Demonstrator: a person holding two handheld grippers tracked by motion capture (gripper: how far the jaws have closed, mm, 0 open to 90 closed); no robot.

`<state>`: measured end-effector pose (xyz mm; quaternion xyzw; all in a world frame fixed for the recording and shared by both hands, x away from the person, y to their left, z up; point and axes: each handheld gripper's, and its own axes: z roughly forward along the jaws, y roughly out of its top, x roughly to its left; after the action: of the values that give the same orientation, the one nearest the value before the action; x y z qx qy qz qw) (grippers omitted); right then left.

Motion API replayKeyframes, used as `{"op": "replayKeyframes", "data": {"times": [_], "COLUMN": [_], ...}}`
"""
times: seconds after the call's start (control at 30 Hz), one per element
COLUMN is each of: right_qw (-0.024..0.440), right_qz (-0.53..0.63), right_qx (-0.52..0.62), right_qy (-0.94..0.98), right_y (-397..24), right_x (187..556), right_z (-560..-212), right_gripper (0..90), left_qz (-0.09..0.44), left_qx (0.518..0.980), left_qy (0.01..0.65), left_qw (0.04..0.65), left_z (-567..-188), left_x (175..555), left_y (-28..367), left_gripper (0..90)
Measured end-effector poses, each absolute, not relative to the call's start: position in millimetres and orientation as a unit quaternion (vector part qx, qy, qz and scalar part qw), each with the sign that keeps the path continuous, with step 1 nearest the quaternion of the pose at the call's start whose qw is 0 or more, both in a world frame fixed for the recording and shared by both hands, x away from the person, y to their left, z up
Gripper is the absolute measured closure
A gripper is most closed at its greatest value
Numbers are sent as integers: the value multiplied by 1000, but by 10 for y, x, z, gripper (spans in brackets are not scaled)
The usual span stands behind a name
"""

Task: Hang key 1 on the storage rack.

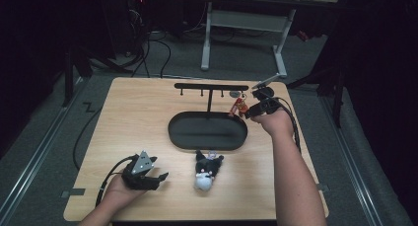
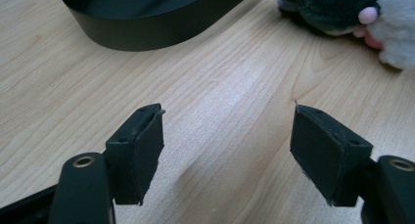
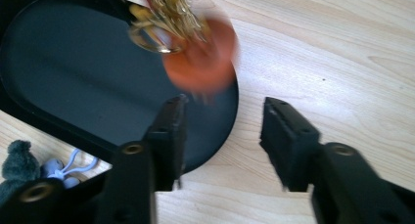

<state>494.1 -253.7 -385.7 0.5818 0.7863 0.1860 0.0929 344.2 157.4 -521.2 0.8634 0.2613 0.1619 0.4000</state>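
The red keychain [image 3: 200, 62] is motion-blurred, its top cut off.

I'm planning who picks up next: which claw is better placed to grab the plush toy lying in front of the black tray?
Left. The left claw rests open on the table beside the plush toy. The right claw is open beyond the black tray, by the hanging red keychain.

Bare wood around left gripper [image 1: 158, 177]; plush toy [image 1: 206, 170] just right of it. Oval tray [image 1: 177, 137] and hook rack [image 1: 211, 87] block centre; red keychain [image 1: 238, 106] hangs beside right gripper [image 1: 246, 113].
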Motion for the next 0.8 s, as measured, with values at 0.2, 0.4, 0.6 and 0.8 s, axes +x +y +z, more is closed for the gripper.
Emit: {"op": "replayKeyframes", "data": {"times": [0.2,0.4,0.6,0.8], "right_qw": [103,113,138,198], "right_qz": [197,210,226,291], "right_qx": [584,577,565,543], "right_qy": [781,781,782,762], "right_y": [-2567,-2590,-2595,-2618], "right_x": [4760,4417,3970,3309], "right_z": [-3943,-4060,-4313,-4687], "right_gripper": [421,412,399,392], "left_qz": [159,155,151,156], "left_qx": [863,867,869,869], "left_qy": [262,259,262,264], "left_qw": [401,397,393,388], "left_z": [-5212,-5213,-5201,-5200], "left_x": [3442,3426,3400,3387], "left_y": [1569,1515,1426,1383], "left_gripper": [292,303,326,373]}}
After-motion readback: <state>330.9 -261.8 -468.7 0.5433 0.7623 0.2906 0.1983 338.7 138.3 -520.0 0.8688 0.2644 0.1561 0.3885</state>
